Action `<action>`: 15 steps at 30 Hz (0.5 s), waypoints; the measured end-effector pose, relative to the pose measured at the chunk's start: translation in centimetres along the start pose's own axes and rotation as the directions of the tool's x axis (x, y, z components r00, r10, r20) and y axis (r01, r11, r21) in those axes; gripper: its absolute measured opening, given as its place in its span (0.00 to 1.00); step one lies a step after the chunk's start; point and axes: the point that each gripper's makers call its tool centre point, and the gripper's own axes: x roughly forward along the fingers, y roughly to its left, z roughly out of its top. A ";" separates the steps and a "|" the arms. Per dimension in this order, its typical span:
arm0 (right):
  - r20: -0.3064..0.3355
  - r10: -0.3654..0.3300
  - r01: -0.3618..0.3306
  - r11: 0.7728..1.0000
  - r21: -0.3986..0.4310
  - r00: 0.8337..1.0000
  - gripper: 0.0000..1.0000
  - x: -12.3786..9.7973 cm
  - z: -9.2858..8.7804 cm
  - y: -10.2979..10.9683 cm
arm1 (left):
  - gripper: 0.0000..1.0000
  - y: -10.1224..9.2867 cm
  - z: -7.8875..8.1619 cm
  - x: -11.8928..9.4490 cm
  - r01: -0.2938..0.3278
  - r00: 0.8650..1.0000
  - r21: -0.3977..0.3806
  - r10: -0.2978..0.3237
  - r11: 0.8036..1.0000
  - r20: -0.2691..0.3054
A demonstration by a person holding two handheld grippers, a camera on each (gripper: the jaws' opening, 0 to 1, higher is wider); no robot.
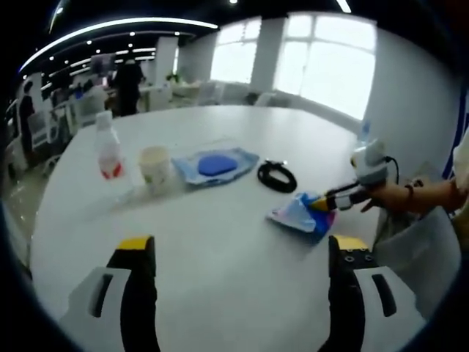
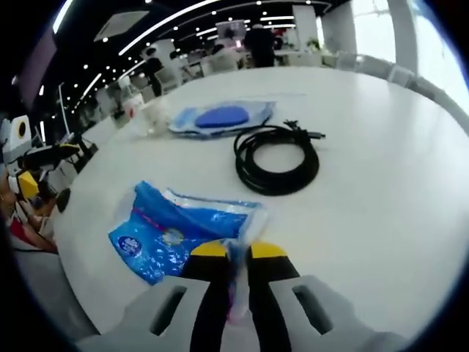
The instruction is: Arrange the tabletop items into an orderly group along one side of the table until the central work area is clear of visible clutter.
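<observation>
A: My right tool (image 2: 230, 253) is clamped on the blue packet's (image 2: 176, 227) edge, near the tabletop (image 2: 381, 147) rim beside the cable (image 2: 277, 158).

B: And my left tool (image 1: 238, 249) is wide open, hovering, holding nothing.

A round white table (image 1: 220, 242) carries a clear bottle (image 1: 108, 152) and paper cup (image 1: 154, 168) at left, a blue pouch (image 1: 215, 166) mid-frame, a coiled black cable (image 1: 277, 176) beside it, and a blue packet (image 1: 302, 213) right.
</observation>
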 end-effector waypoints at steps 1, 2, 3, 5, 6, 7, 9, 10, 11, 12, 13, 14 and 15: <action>0.001 0.000 0.000 1.000 0.002 1.000 0.06 0.0 0.0 0.0 | 0.95 0.0 0.0 0.0 0.001 1.000 -0.001 -0.001 1.000 0.000; 0.000 0.000 0.000 1.000 0.004 1.000 0.05 0.0 0.1 -0.1 | 0.95 0.0 0.0 0.0 0.002 1.000 -0.001 -0.002 1.000 -0.001; 0.001 0.000 0.000 1.000 0.002 1.000 0.05 0.0 0.1 -0.1 | 0.94 0.0 -0.1 0.0 0.003 1.000 -0.002 -0.003 1.000 -0.002; 0.001 0.004 -0.004 1.000 0.006 1.000 0.04 0.0 0.1 -0.1 | 0.94 0.0 0.0 0.0 0.002 1.000 -0.002 -0.002 1.000 -0.002; 0.000 0.007 -0.007 1.000 0.010 1.000 0.04 -0.1 0.1 0.0 | 0.94 0.0 0.0 0.0 0.002 1.000 -0.002 -0.002 1.000 -0.003; 0.004 0.010 -0.011 1.000 0.020 1.000 0.04 -0.2 0.1 0.0 | 0.94 0.0 0.0 0.0 0.002 1.000 -0.001 -0.002 1.000 -0.003; 0.003 0.026 -0.026 0.999 0.033 1.000 0.03 -0.2 0.2 0.3 | 0.94 0.0 -0.1 0.0 0.001 1.000 -0.001 -0.001 1.000 -0.004; 0.002 0.028 -0.028 0.999 0.035 1.000 0.03 -0.2 0.2 0.3 | 0.94 0.1 -0.1 0.0 0.000 1.000 -0.001 0.000 1.000 -0.003; 0.004 0.029 -0.030 0.999 0.040 1.000 0.03 -0.3 0.2 0.4 | 0.93 0.2 0.0 -0.1 -0.008 1.000 0.001 0.008 1.000 -0.002; 0.007 0.031 -0.031 0.999 0.040 1.000 0.03 -0.4 0.3 0.5 | 0.92 0.3 0.2 -0.1 -0.012 1.000 0.009 0.012 1.000 0.005; 0.013 0.032 -0.033 0.999 0.042 0.999 0.03 -0.5 0.4 0.5 | 0.91 0.3 0.3 -0.2 -0.013 1.000 0.014 0.013 1.000 0.010; 0.022 0.035 -0.036 0.998 0.046 0.999 0.03 -0.7 0.6 0.6 | 0.92 0.2 0.5 -0.2 -0.012 1.000 0.015 0.012 1.000 0.019; 0.024 0.036 -0.037 0.998 0.045 0.999 0.03 -0.8 0.7 0.6 | 0.92 0.1 0.6 -0.2 -0.010 1.000 0.014 0.010 1.000 0.025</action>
